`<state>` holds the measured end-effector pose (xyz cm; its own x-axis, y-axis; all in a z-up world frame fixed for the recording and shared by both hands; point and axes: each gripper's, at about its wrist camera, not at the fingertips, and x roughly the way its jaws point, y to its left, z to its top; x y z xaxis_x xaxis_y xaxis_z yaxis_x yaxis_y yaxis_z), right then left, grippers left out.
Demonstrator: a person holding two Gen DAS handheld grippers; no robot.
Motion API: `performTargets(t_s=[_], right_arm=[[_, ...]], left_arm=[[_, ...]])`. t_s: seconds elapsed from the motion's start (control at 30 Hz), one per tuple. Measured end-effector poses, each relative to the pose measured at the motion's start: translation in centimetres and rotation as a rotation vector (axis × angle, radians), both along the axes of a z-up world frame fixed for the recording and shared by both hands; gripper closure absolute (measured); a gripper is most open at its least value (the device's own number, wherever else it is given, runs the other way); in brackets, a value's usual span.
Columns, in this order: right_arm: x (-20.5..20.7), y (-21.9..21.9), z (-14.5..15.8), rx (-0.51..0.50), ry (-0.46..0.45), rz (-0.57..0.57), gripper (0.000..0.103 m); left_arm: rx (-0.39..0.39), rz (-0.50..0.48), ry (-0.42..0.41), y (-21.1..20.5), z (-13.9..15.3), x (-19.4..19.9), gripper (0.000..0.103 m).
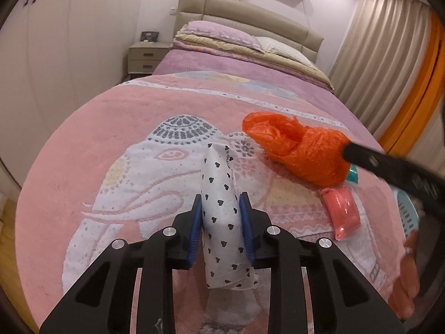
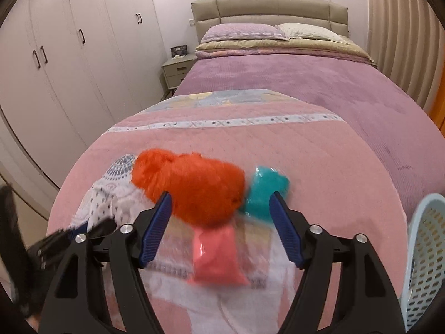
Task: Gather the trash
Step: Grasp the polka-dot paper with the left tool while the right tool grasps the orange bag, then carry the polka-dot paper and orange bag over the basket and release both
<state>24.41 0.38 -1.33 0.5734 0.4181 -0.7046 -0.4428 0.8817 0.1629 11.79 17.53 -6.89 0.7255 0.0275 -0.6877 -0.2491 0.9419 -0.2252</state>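
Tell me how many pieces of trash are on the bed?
4. The white heart-print wrapper is clamped in the left gripper. The orange bag lies ahead of the open right gripper, the teal wrapper beside it, the pink packet nearest. More may be hidden.

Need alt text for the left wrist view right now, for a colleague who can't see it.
The left gripper is shut on a white heart-print packet above a pink elephant blanket. To its right lie a crumpled orange plastic bag and a pink packet, with the right gripper reaching in.
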Motion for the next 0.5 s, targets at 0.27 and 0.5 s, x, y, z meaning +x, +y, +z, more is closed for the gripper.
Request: performTargets(t_s=[0.27, 0.5], right_arm=[[2.3, 2.0, -1.5, 0.032, 0.09, 0.036, 0.032], [1.2, 2.5, -1.3, 0.022, 0.054, 0.061, 0.063]], left_arm=[[0.018, -0.009, -0.009, -0.3, 0.1, 0.1, 0.078], [0.019, -0.015, -0.013, -0.2, 0.1, 0.0, 0.078]])
